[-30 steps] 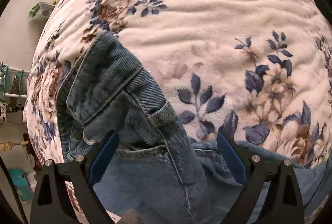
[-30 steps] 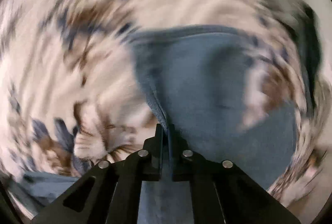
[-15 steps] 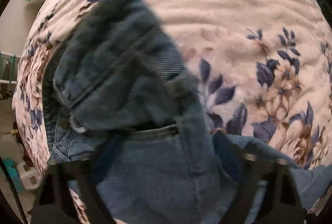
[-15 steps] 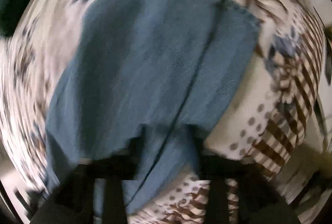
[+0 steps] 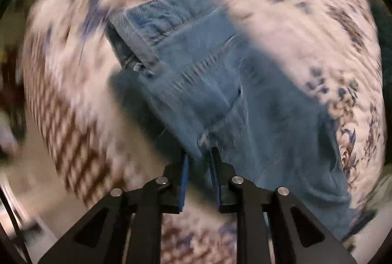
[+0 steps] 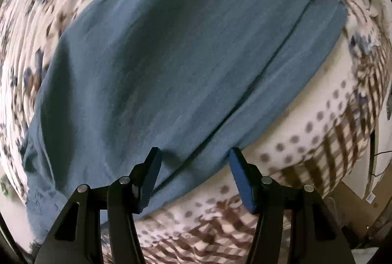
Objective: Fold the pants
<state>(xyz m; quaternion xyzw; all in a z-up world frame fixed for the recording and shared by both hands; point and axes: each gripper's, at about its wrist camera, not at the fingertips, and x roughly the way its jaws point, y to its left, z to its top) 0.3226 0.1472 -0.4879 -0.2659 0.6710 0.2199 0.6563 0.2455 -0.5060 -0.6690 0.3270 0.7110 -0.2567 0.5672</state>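
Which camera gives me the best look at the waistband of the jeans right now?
The left wrist view. It shows the waistband of the jeans at upper left, with belt loop and pocket stitching, while the left gripper pinches the denim. The right wrist view shows only plain leg fabric beyond the open right gripper; no waistband is visible.

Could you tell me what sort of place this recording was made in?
Probably a bedroom at home: blue jeans lie on a soft floral blanket with a dotted, checked border, seemingly a bed.

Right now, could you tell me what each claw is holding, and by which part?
The left claw pinches the jeans by a seamed fold near the pocket; the right claw is open, holding nothing.
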